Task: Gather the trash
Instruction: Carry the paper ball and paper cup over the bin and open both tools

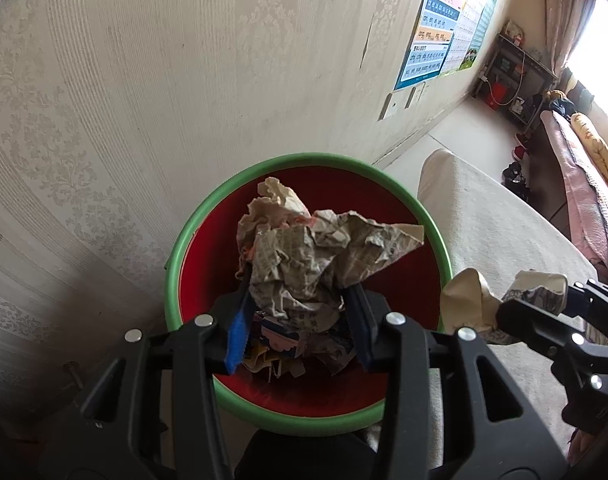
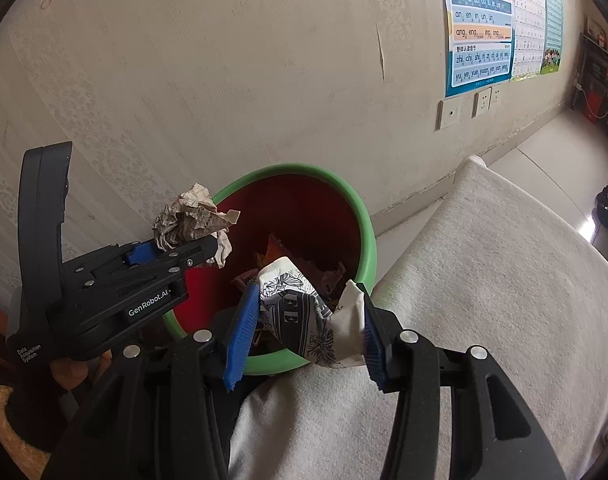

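My left gripper (image 1: 300,300) is clamped on a crumpled newspaper wad (image 1: 311,252), held right over the bin (image 1: 176,264) mouth. From the right wrist view the wad (image 2: 192,220) sits above the bin's (image 2: 367,240) left rim. My right gripper (image 2: 307,328) pinches a printed paper wrapper (image 2: 304,316) between both pads, just above the near rim, next to the grey cloth surface (image 2: 483,280). Bin has a red inside, a green rim and scraps (image 2: 304,268) at the bottom. It stands against the wall (image 2: 224,80).
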A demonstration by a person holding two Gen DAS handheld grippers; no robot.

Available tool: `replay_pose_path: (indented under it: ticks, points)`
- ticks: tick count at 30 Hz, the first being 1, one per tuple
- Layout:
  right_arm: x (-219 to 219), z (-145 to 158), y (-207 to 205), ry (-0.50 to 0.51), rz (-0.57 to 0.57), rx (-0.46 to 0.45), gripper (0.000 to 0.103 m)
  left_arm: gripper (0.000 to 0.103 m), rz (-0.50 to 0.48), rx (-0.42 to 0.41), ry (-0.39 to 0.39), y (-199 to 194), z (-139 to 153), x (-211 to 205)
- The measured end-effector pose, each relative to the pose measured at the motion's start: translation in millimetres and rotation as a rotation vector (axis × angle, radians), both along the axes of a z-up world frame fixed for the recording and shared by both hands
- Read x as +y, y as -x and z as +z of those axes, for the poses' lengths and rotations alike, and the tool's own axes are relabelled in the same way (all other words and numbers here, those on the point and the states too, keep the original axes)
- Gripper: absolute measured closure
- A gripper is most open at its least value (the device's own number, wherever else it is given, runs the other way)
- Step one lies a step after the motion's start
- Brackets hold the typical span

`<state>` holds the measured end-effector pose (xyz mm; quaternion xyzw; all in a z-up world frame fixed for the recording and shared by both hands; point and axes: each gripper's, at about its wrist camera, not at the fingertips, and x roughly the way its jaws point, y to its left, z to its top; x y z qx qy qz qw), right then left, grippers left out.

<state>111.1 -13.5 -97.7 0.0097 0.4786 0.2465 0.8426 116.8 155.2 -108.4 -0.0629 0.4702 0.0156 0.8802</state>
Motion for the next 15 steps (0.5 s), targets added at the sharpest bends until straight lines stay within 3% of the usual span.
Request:
replay_pose_path:
  ticks: [15]
  points:
    - [20,1,-6,0.034,0.044,-0.019,0.057,0.063,0.026,0.059,0.017,-11,-9,4]
